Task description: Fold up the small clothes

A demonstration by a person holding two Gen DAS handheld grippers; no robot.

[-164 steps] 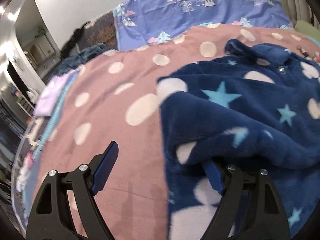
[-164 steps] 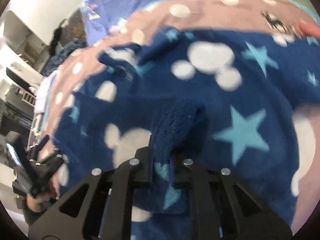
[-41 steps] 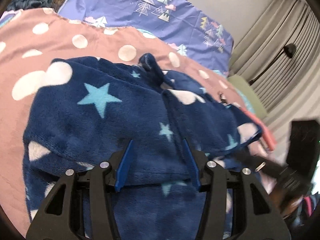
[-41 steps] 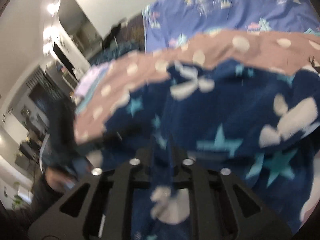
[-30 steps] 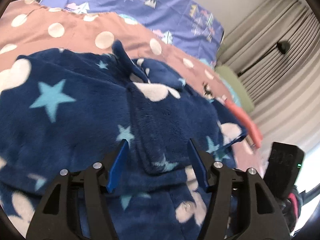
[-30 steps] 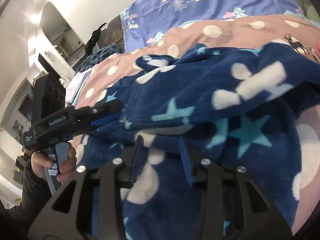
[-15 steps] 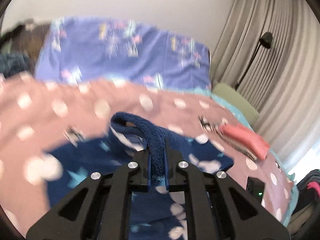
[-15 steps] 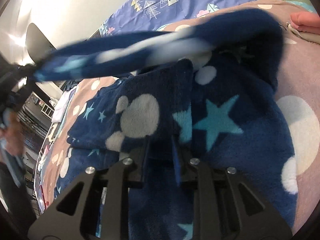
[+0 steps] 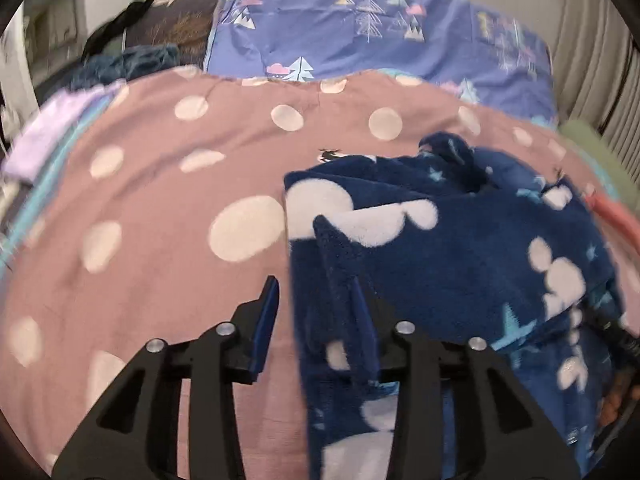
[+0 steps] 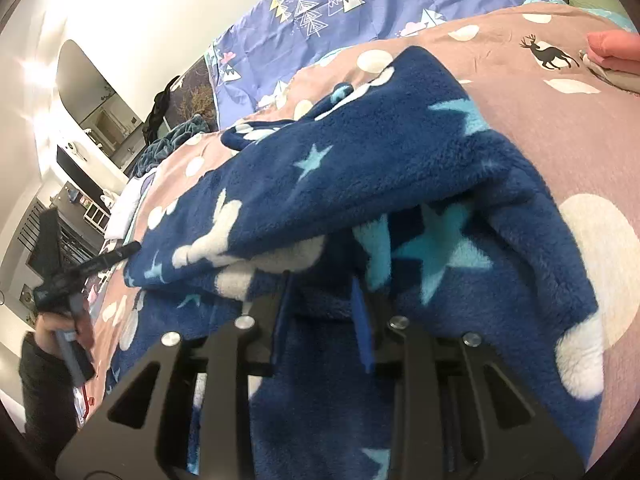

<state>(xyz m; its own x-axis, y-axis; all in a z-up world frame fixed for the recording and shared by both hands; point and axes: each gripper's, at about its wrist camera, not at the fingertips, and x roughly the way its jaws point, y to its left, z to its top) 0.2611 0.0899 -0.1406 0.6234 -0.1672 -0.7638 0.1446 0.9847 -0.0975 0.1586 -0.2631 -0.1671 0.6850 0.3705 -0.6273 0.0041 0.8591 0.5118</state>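
Observation:
A dark blue fleece garment with light blue stars and white spots lies folded over itself on the pink spotted bedspread. My left gripper is open at the garment's left edge; a fold of fleece rests against its right finger. In the right wrist view the garment fills the middle. My right gripper is open, with the fleece lying loose between its fingers. The left gripper shows there at far left, in a hand.
A blue pillow with tree prints lies at the head of the bed. A coral-pink folded item sits at the right edge of the bedspread. Dark clothes are piled at the back left. Curtains hang on the right.
My left gripper let go of the lifted fleece strip and opened, now low at the garment's left edge. My right gripper opened wider. The raised flap has come down over the garment.

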